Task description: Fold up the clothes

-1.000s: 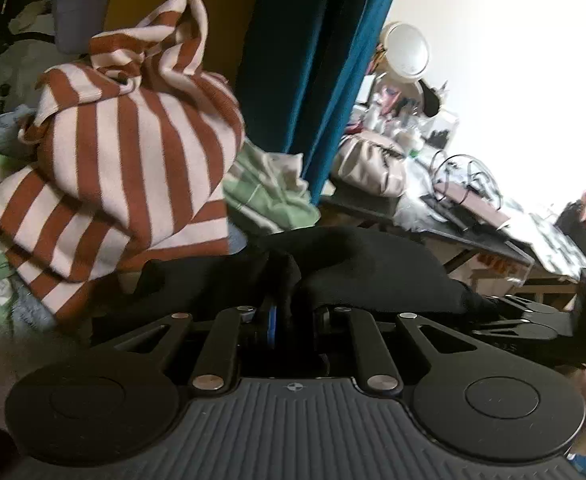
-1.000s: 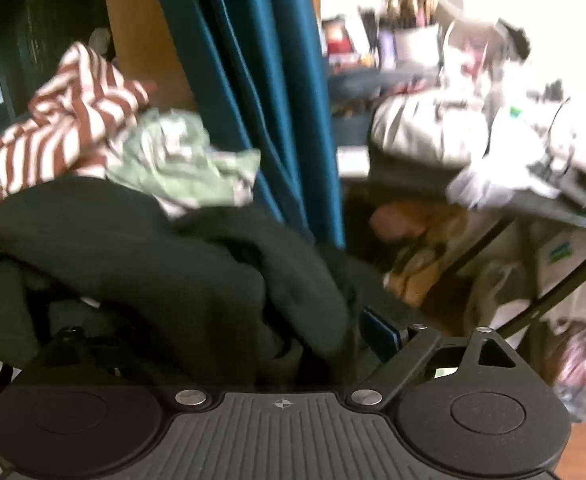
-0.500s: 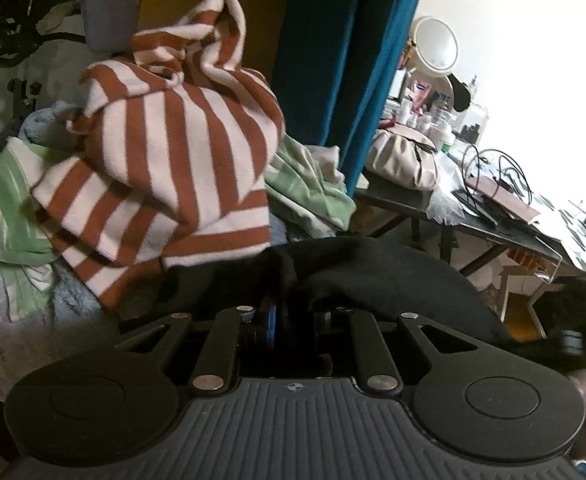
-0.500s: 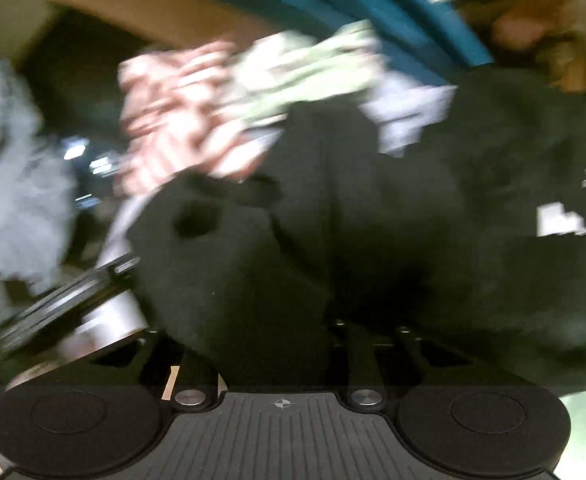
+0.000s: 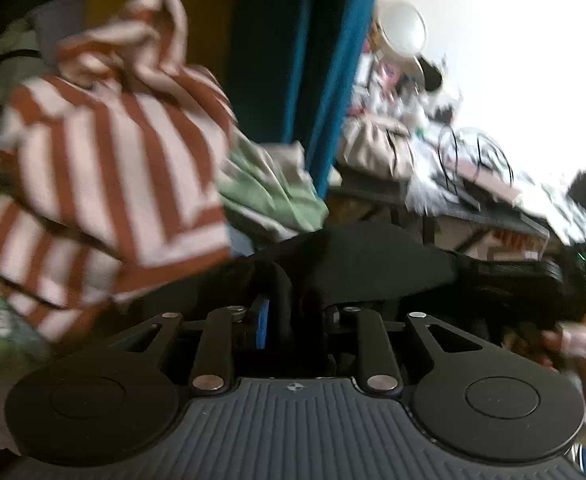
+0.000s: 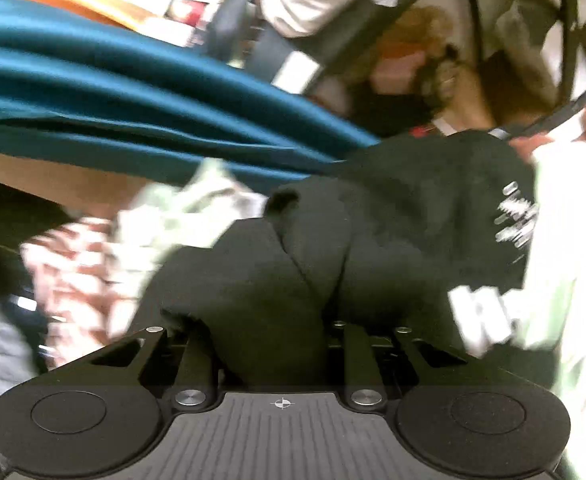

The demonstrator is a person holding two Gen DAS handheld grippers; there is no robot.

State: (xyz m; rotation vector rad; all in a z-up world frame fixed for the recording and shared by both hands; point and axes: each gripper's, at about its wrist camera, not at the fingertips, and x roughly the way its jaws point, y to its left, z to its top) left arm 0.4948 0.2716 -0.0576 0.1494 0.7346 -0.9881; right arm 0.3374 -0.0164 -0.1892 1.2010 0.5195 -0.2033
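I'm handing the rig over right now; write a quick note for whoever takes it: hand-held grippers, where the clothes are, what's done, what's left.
Left hand-held gripper: shut on the black garment.
Right hand-held gripper: shut on the same black garment, white lettering visible; this view is tilted and blurred.
The garment hangs bunched between the two, not laid flat.
Striped sweater and green garment sit unfolded in the pile behind.
Done: black garment picked up. Left: spread it, fold it, then the pile.

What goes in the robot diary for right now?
left gripper: shut on black garment | right gripper: shut on black garment | striped garment: piled behind
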